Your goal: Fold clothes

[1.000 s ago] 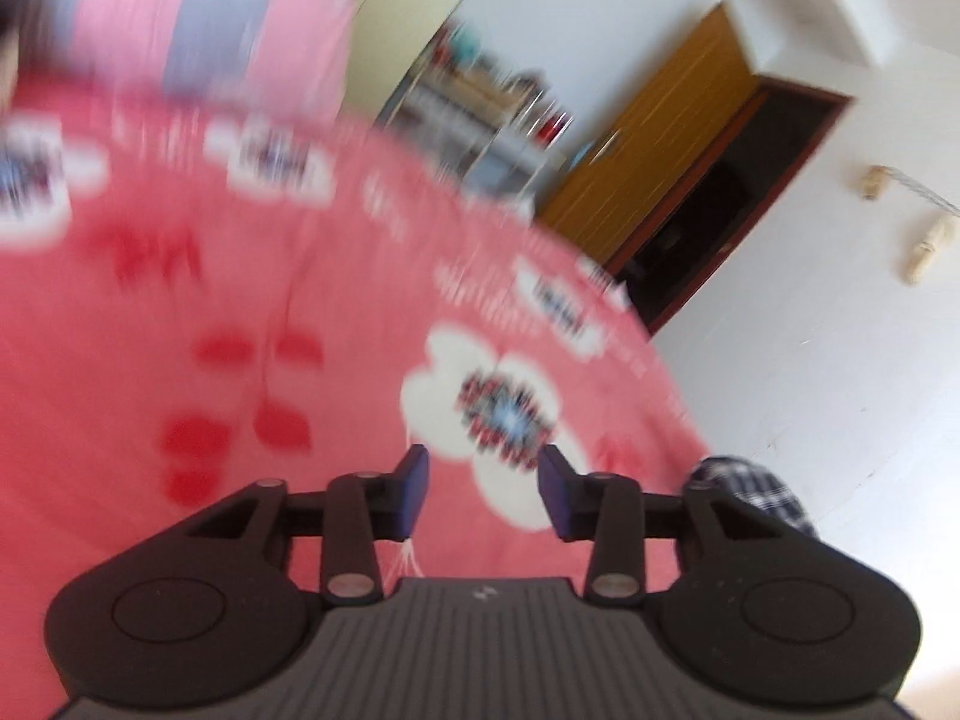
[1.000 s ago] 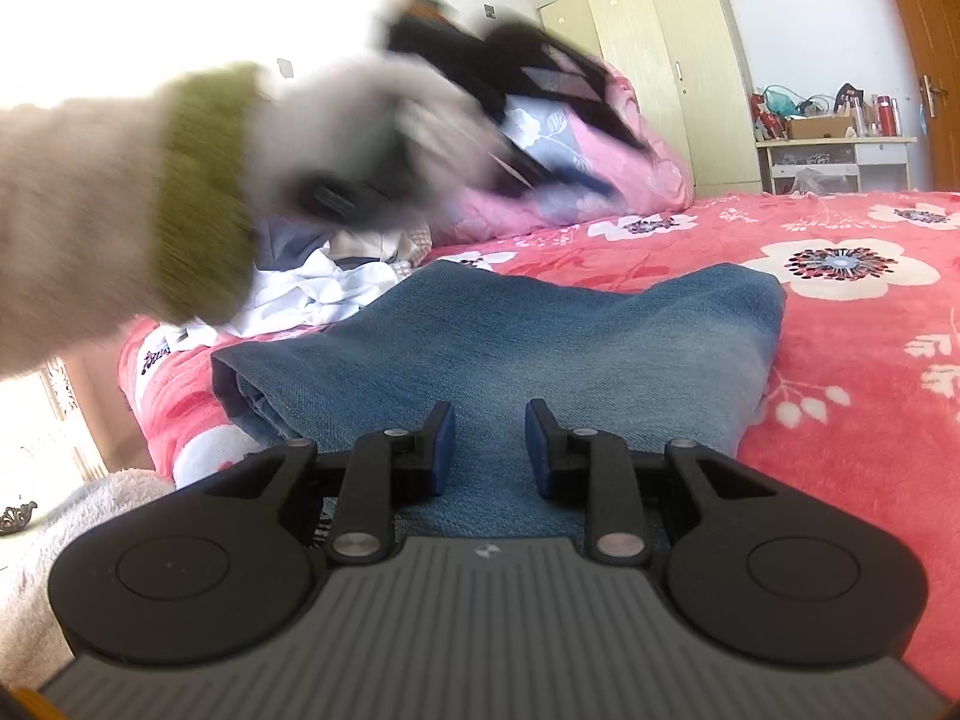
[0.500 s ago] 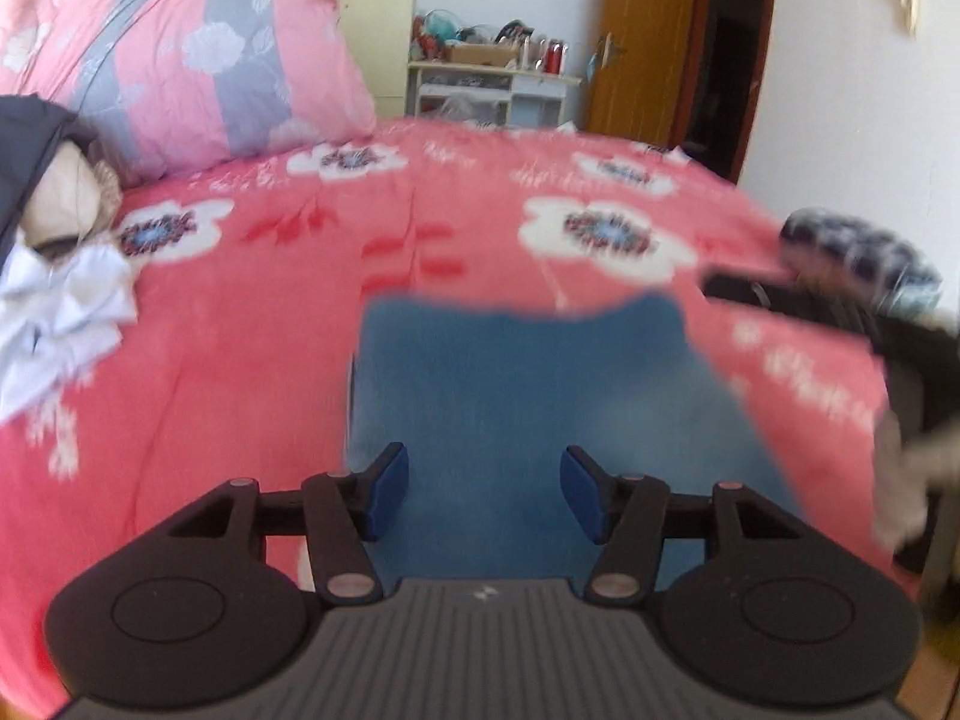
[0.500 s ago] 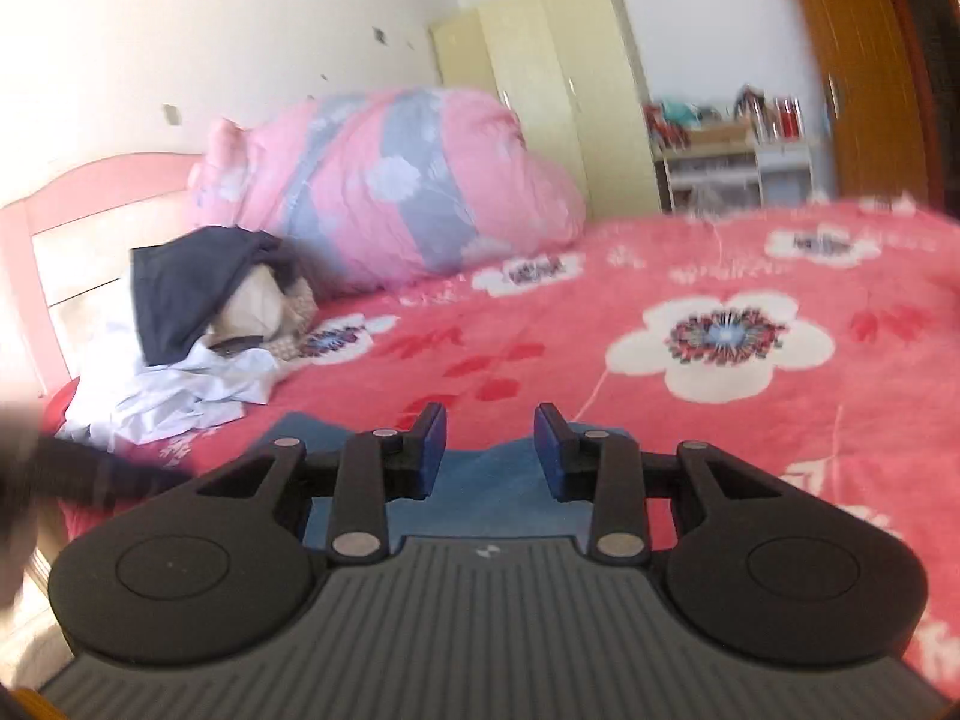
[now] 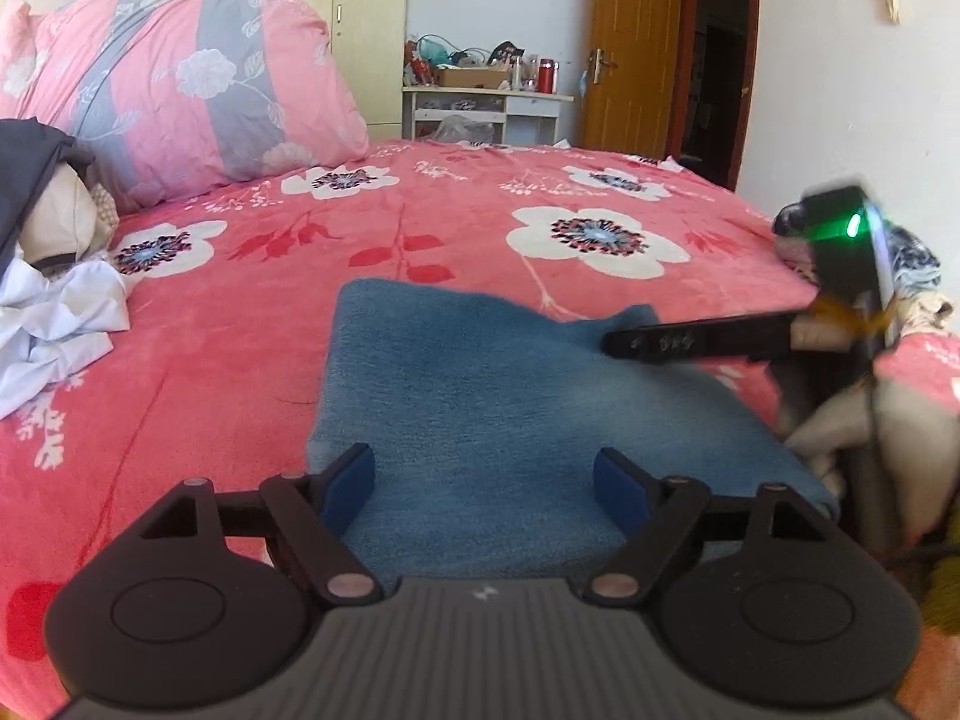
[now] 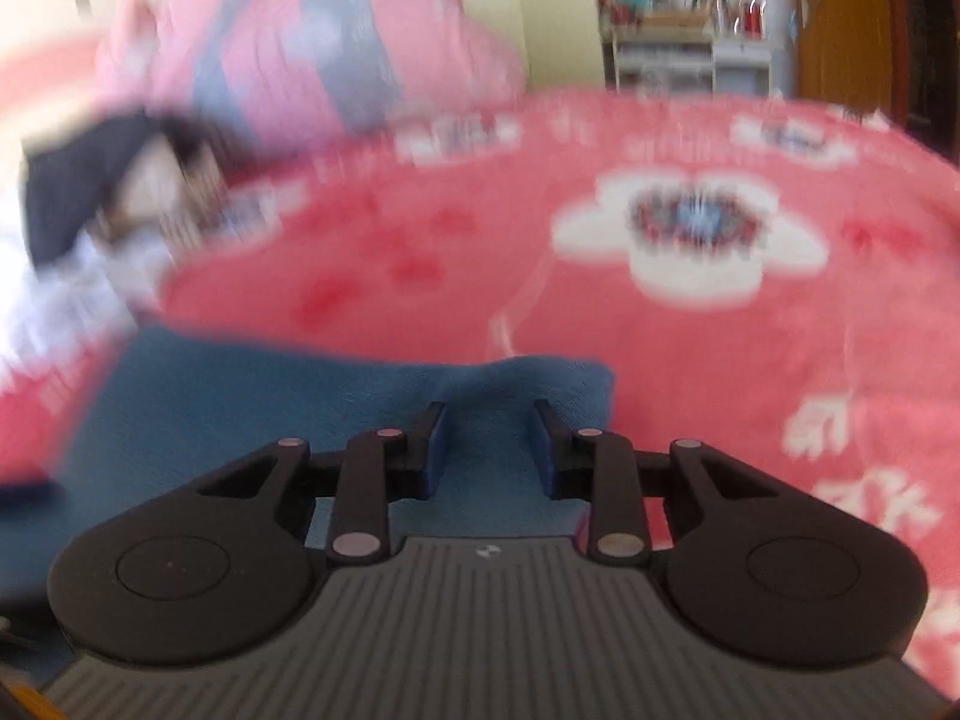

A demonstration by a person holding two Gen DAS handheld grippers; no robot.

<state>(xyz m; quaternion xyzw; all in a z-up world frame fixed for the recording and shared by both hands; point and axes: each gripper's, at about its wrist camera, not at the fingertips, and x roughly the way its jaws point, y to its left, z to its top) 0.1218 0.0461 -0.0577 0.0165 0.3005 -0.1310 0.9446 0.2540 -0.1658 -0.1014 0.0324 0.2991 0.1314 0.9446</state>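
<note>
Room: a bedroom is seen, with a pale wardrobe (image 5: 336, 30), a cluttered white side table (image 5: 486, 108) and an orange-brown door (image 5: 636, 42) behind the bed.
Bed: a red blanket (image 5: 240, 324) printed with white flowers is spread across it; everything below is placed against this blanket.
Folded jeans: a blue denim garment (image 5: 510, 408) is laid flat on the near edge of the blanket, folded into a neat block, its far edge slightly rumpled.
Pillow: a pink and grey floral pillow (image 5: 180, 84) is propped at the head end of the blanket.
Clothes pile: a heap of dark and white garments (image 5: 54, 276) is left on the blanket's left side, well apart from the jeans.
Left gripper: the left gripper (image 5: 485, 480) is held low over the near end of the jeans; its jaws are opening and stand widely spread, with denim seen beneath the gap but nothing pinched by the pads.
Right gripper: the right gripper (image 6: 489, 450) is caught in heavy blur over the jeans' far right corner; its jaws are closing, a narrow gap is kept between them, and no cloth is seen pressed by the pads.
Right gripper from the left view: its black finger (image 5: 690, 339) is seen reaching over the jeans' far right corner, with a green light glowing on its body.
</note>
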